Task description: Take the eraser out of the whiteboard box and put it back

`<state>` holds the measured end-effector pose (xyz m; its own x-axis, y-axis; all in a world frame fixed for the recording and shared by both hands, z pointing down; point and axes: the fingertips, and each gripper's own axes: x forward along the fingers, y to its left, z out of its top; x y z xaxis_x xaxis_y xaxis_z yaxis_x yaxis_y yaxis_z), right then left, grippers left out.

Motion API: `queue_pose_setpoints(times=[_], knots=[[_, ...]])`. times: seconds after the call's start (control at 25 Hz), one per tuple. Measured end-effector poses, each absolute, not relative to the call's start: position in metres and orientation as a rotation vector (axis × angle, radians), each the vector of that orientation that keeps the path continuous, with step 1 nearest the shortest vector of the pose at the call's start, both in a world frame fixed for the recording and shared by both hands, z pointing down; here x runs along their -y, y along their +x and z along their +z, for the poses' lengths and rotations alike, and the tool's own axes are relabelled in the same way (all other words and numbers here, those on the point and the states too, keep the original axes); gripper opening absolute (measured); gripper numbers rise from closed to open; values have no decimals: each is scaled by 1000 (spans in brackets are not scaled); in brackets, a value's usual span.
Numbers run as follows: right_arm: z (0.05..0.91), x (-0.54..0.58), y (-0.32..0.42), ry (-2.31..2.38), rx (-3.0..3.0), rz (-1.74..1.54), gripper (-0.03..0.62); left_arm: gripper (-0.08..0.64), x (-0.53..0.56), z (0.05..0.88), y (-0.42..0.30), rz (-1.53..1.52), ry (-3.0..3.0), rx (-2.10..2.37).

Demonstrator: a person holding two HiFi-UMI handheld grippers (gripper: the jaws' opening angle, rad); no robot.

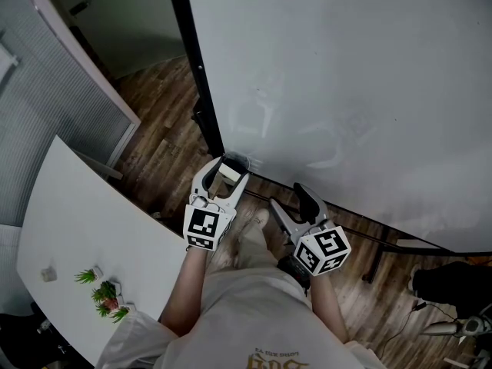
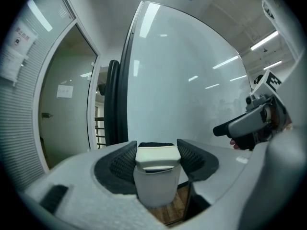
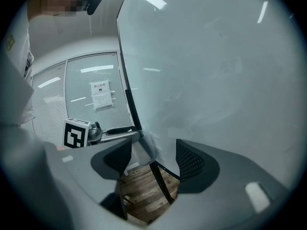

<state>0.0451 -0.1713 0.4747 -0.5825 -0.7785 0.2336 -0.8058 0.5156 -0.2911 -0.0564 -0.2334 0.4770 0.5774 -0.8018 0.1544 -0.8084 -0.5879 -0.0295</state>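
1. The white block eraser point(image 2: 157, 157) sits upright in the translucent white plastic box point(image 2: 156, 190), its top standing above the box's rim.
2. The left tool point(image 2: 157, 147) is clenched on the eraser, with a dark ribbed surface against each side.
3. The box hangs at the lower left corner of the large white whiteboard point(image 1: 346, 75), just beside its black upright edge point(image 1: 198, 75).
4. The right tool point(image 3: 153, 150) is released and empty. It is to the right, near the board's lower edge and apart from the box.
5. Left of the board, bare brown wooden floor point(image 1: 157, 148) lies open as far as the edge of the white worktop point(image 1: 69, 221).
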Motion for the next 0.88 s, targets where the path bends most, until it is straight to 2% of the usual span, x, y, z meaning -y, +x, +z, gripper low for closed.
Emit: queue_pose_setpoints(times=[0.88], knots=[[468,164,46,1399,2681,542,287,261,230,475,-63,220,2702,1443]])
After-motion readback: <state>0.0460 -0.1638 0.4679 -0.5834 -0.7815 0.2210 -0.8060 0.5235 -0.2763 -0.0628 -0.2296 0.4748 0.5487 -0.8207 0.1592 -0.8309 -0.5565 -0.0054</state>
